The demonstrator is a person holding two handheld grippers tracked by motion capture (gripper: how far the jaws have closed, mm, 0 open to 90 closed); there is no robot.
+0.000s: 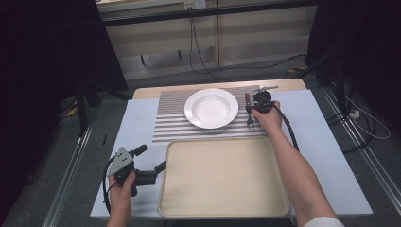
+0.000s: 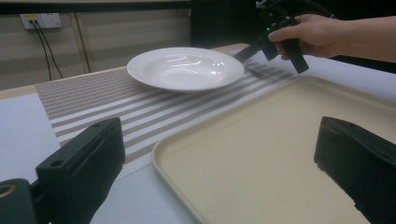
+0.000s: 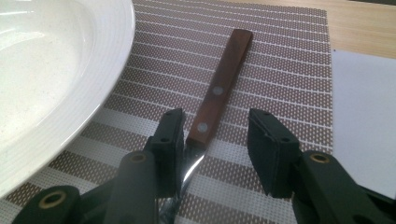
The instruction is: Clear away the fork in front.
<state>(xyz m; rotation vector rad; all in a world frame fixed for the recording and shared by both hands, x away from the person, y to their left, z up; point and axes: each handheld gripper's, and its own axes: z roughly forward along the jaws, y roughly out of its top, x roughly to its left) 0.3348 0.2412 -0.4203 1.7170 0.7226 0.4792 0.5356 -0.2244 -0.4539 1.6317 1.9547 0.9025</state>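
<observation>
fork [image 3: 212, 105] flat on placemat [image 3: 280, 60], handle pointing away; right tongs [image 3: 215, 140] wide astride; left tongs [image 2: 219, 154] wide.

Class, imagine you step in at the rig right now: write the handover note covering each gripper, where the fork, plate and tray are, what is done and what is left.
Right gripper: open, jaws either side of the fork near where the wooden handle meets the metal; not closed on it.
Left gripper: open, holding nothing, by the left edge of the tray.
Fork: flat on the striped mat, just right of the white plate.
Tray: nothing on it, nearer the person than the mat.
Done: right gripper lined up on the fork.
Left: probably close, lift the fork, place it.
</observation>
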